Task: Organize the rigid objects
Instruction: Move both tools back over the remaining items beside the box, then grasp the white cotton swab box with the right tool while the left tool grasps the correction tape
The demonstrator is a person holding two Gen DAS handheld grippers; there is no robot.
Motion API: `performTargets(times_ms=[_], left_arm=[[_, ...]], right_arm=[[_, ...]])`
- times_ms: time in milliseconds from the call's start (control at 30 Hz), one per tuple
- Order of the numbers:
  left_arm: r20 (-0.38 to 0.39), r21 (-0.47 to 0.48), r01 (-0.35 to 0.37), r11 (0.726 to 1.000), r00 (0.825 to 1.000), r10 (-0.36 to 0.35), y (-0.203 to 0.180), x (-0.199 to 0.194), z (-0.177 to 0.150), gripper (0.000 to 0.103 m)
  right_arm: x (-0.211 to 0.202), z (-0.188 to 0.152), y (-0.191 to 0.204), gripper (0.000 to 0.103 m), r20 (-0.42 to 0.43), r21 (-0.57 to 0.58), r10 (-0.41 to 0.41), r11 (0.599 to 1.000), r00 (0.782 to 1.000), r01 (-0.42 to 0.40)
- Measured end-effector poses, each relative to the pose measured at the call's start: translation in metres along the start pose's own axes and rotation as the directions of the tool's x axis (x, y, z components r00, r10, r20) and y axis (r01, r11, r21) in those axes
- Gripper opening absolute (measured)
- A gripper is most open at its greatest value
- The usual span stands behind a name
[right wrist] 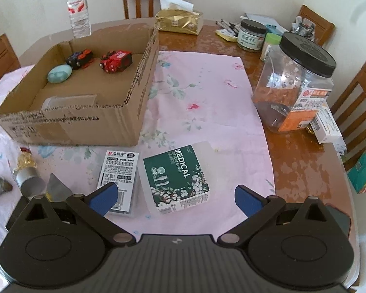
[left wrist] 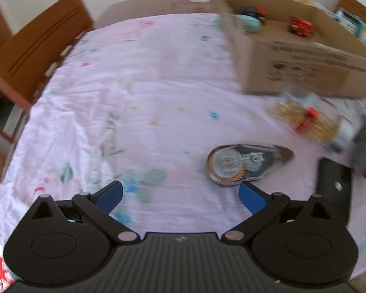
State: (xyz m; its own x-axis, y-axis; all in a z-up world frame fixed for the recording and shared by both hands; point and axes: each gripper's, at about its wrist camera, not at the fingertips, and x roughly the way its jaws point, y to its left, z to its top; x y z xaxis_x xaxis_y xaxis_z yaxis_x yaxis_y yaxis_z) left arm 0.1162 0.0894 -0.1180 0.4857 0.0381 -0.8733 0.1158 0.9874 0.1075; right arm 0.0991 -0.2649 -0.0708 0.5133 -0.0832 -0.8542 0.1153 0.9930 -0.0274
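My left gripper (left wrist: 181, 196) is open and empty, low over the pink cloth. A correction tape dispenser (left wrist: 244, 167) lies just beyond its right finger. A cardboard box (right wrist: 131, 97) holds a red toy car (right wrist: 116, 61), a dark toy car (right wrist: 80, 59) and a light blue oval (right wrist: 59, 73); the box (left wrist: 292, 66) also shows in the left wrist view. My right gripper (right wrist: 174, 199) is open and empty, just short of a medical cotton swab box (right wrist: 175, 178). A refill pack (right wrist: 118, 171) lies by its left finger.
A gold and red figurine (left wrist: 305, 119) lies in front of the box; it also shows in the right wrist view (right wrist: 26, 168). A big plastic jar (right wrist: 295, 85), small jars (right wrist: 251, 35), a tissue pack (right wrist: 178, 22) and a water bottle (right wrist: 78, 9) stand on the wooden table. Chairs surround it.
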Motion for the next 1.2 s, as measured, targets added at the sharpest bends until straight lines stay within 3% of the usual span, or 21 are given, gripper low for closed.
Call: performTargets(times_ms=[333,533,667,833,1200], left_arm=[[-0.017,-0.041,0.09,0.995,0.996,-0.09,-0.031,-0.001,-0.002,0.103],[-0.015,-0.077,0.071,0.995,0.997,-0.072,-0.041,0.001,0.004,0.103],[-0.008,-0.12,0.047,0.992,0.999,-0.048,-0.045,0.002,0.006,0.103],[0.003,-0.16,0.023,0.987,1.0,-0.023,-0.051,0.004,0.009,0.103],[0.075,-0.119,0.046,0.992,0.997,-0.037,-0.057,0.008,0.011,0.103]], right_arm=[[0.024,-0.006,-0.009,0.103,-0.05,-0.141,0.016,0.99,0.999,-0.023],[0.05,-0.013,-0.014,0.103,-0.101,-0.205,0.032,0.977,0.994,-0.053],[0.06,-0.009,-0.022,0.103,-0.128,-0.182,0.104,0.975,0.986,-0.126],[0.065,-0.002,-0.021,0.103,-0.133,-0.219,0.126,0.964,0.983,-0.153],[0.066,-0.003,-0.022,0.103,-0.124,-0.225,0.132,0.961,0.983,-0.157]])
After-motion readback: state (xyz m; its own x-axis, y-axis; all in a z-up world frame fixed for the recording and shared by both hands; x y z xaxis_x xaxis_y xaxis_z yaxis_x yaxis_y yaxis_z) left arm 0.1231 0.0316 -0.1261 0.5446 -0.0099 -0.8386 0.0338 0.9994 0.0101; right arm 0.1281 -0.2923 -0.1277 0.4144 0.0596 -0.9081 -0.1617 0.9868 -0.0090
